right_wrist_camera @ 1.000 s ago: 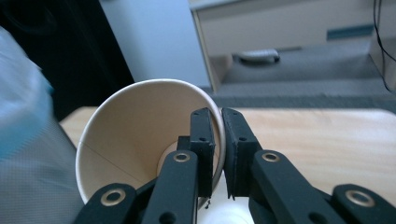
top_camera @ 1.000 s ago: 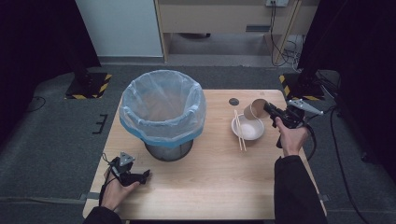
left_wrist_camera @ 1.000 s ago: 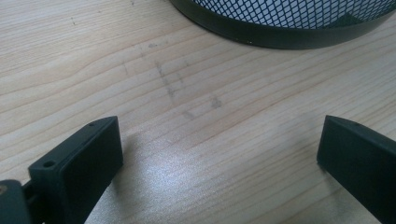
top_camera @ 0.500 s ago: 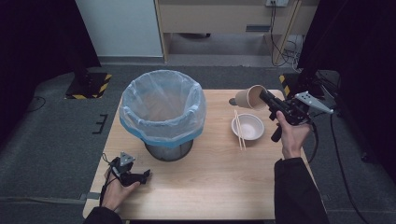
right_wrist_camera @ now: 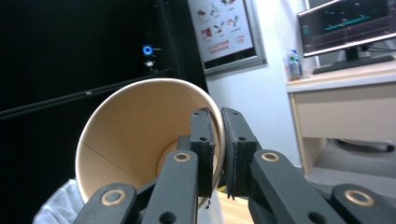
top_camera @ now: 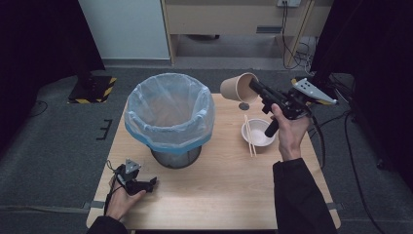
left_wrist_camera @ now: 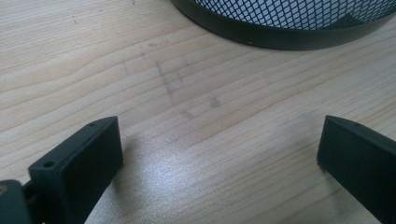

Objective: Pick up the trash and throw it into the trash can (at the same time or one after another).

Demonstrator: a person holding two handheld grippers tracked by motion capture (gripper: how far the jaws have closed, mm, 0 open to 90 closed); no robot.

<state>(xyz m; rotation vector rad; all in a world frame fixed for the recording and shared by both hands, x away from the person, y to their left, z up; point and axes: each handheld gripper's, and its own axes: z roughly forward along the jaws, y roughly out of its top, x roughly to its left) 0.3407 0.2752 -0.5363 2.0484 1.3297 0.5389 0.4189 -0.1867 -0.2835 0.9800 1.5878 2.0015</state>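
Observation:
My right gripper (top_camera: 254,87) is shut on the rim of a brown paper cup (top_camera: 237,87), held tilted in the air between the bin and the bowl. In the right gripper view one jaw sits inside the cup (right_wrist_camera: 140,140) and the other outside its wall. A mesh waste bin (top_camera: 169,117) lined with a clear bag with a blue band stands on the wooden table (top_camera: 224,195). My left gripper (top_camera: 148,184) rests open on the table at the front left. Its black fingers (left_wrist_camera: 79,163) stand wide apart over bare wood just short of the bin's base (left_wrist_camera: 289,32).
A white bowl (top_camera: 258,134) with a pair of chopsticks (top_camera: 249,135) across its rim sits right of the bin. A small dark round lid (top_camera: 243,106) lies behind the bowl. Dark floor surrounds the table; a cabinet stands beyond it.
My right gripper has lifted the paper cup off the table and carried it up and leftward toward the bin, tilting it. The left gripper has stayed still.

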